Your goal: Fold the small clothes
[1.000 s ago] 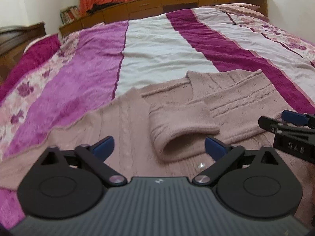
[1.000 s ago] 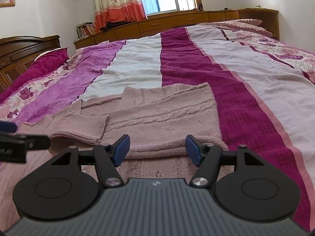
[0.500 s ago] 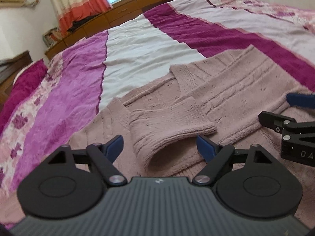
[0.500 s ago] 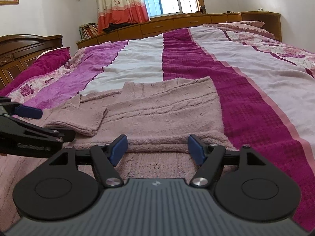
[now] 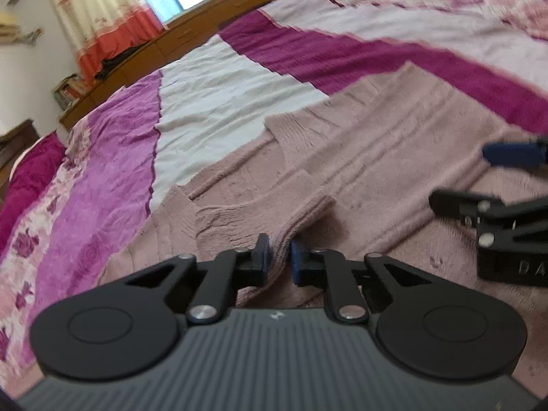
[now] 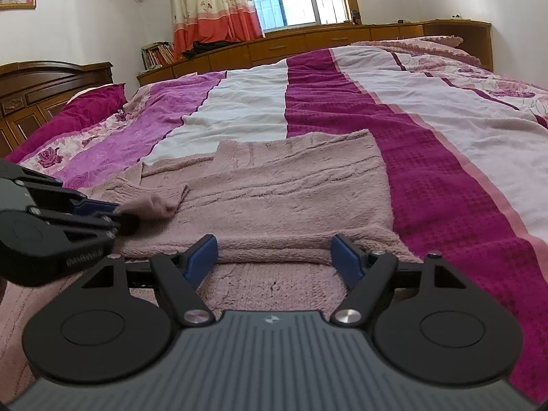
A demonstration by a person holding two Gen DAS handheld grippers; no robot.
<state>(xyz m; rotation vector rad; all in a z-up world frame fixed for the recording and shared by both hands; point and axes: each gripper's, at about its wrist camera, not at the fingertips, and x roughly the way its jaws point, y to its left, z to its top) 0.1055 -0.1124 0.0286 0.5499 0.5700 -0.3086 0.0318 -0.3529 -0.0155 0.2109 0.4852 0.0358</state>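
A dusty-pink knitted sweater [image 5: 376, 144] [image 6: 291, 188] lies flat on the bed, its near part folded over. One sleeve [image 5: 246, 219] [image 6: 150, 195] is laid across its body. My left gripper [image 5: 278, 260] is shut on the sleeve's cuff edge, with knit pinched between the blue pads. In the right wrist view the left gripper [image 6: 116, 214] comes in from the left onto that cuff. My right gripper [image 6: 274, 257] is low over the sweater's folded near edge. Its jaws are opening, the fold lies between them, and the pads do not press on it. The right gripper [image 5: 460, 178] also shows at the right edge of the left wrist view.
The bedspread [image 6: 428, 144] has magenta, white and purple stripes with floral bands. A dark wooden headboard [image 6: 41, 92] stands at the left. Low wooden cabinets [image 6: 308, 44] run under the window at the far end, next to an orange-hemmed curtain [image 6: 212, 10] and some books [image 6: 157, 54].
My left gripper moved forward and down onto the sleeve, rolled, and its jaws went from wide open to shut on the cuff. The right gripper's jaws widened a little; it stayed in place.
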